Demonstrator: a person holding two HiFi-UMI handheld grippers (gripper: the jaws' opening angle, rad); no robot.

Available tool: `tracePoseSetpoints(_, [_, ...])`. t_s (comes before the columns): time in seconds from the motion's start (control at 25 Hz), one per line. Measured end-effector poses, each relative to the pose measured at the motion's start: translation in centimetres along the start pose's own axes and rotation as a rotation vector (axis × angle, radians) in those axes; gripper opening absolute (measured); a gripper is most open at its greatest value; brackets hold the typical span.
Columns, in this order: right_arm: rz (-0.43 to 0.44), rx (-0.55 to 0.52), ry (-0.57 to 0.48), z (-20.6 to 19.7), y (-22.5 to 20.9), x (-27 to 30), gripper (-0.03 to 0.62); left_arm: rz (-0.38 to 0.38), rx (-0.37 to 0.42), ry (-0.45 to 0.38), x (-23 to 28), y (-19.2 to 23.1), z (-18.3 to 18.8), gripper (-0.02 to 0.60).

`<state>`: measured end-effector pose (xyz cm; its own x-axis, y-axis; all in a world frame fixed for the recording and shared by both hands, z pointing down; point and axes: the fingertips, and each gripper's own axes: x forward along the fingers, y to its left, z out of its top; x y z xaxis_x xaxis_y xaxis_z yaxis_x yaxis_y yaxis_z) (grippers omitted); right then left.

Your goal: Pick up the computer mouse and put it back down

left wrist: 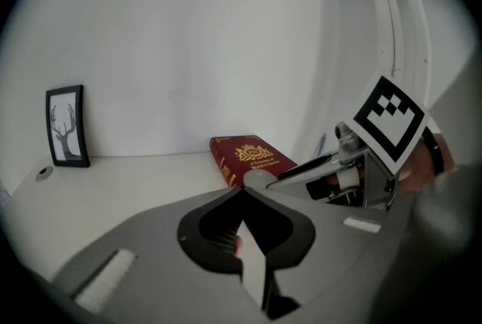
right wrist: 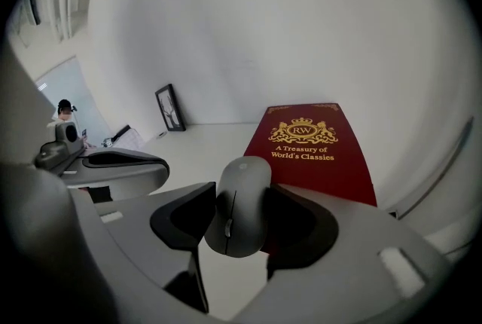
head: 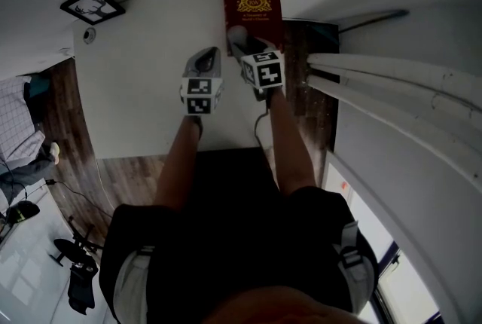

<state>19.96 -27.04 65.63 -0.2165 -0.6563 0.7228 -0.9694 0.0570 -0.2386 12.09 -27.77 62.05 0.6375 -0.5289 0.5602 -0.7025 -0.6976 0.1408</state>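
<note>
Mouse (right wrist: 242,187) — between right gripper's (right wrist: 240,211) jaws (parted)

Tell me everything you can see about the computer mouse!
The computer mouse is grey, smooth and matt, like plastic: an oval with a seam down its middle and a small scroll wheel. It lies flat on the white table, its far end by a corner of the red book. The right gripper has open jaws on either side of it.

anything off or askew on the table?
Nothing stands out. The grey computer mouse sits right side up on the white table by the dark red hardcover book, which lies flat. The black picture frame stands upright at the wall.
</note>
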Motion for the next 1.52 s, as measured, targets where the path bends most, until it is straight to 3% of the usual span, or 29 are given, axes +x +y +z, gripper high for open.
tracePoseSetpoints(0.24, [-0.015, 0.003, 0.004, -0.4, 0.0, 1.3, 0.273, -0.003, -0.02, 0.014, 0.4, 0.8, -0.6, 0.002])
tracePoseSetpoints(0.64, [-0.052, -0.064, 0.096, -0.4, 0.7, 1.8, 0.296, -0.011, -0.032, 0.027, 0.5, 1.3, -1.2, 0.002])
tracePoseSetpoints(0.8, [-0.042, -0.04, 0.109, -0.5, 0.6, 2.0, 0.285, -0.013, -0.039, 0.029, 0.8, 1.4, -1.5, 0.002])
tracePoseSetpoints(1.16, [-0.064, -0.076, 0.02, 1.2, 1.4, 0.7, 0.206, -0.026, -0.049, 0.032, 0.6, 1.5, -1.7, 0.002])
tracePoseSetpoints(1.52, [-0.058, -0.077, -0.005, 1.1, 1.1, 0.2, 0.171, -0.098, -0.046, 0.072, 3.2, 0.6, -3.2, 0.002])
